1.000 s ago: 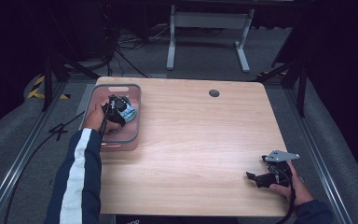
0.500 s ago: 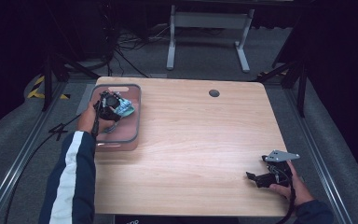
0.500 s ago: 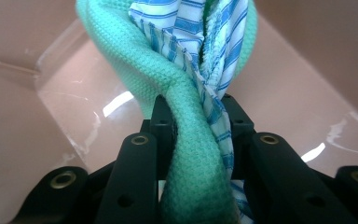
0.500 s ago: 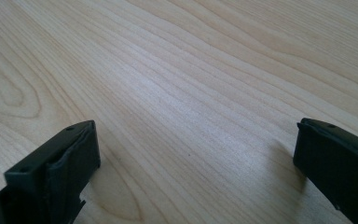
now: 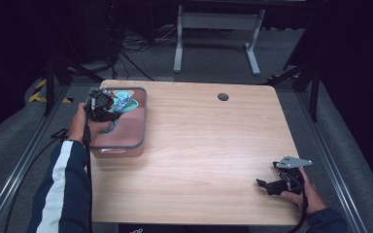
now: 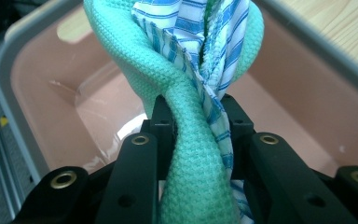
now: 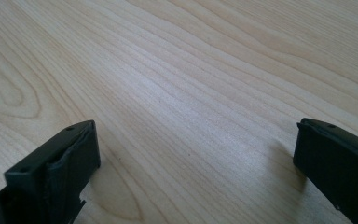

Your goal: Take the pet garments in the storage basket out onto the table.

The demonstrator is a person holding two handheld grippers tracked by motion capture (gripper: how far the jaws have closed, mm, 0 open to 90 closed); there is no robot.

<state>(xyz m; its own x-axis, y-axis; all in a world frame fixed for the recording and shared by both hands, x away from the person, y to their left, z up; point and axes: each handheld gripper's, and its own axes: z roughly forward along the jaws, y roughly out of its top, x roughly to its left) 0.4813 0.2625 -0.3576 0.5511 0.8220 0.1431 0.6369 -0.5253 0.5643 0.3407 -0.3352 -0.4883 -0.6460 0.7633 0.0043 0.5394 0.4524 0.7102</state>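
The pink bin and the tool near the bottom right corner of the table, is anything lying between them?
No. In the high view, only bare wooden table stretches between the pink bin and the right tool.

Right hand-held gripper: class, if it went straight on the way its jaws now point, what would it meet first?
Probably the bare wooden table. The right hand-held gripper stands open with nothing between its jaws, angled low over the wood. In the high view it points left across the table, where the way looks free; depth is unclear.
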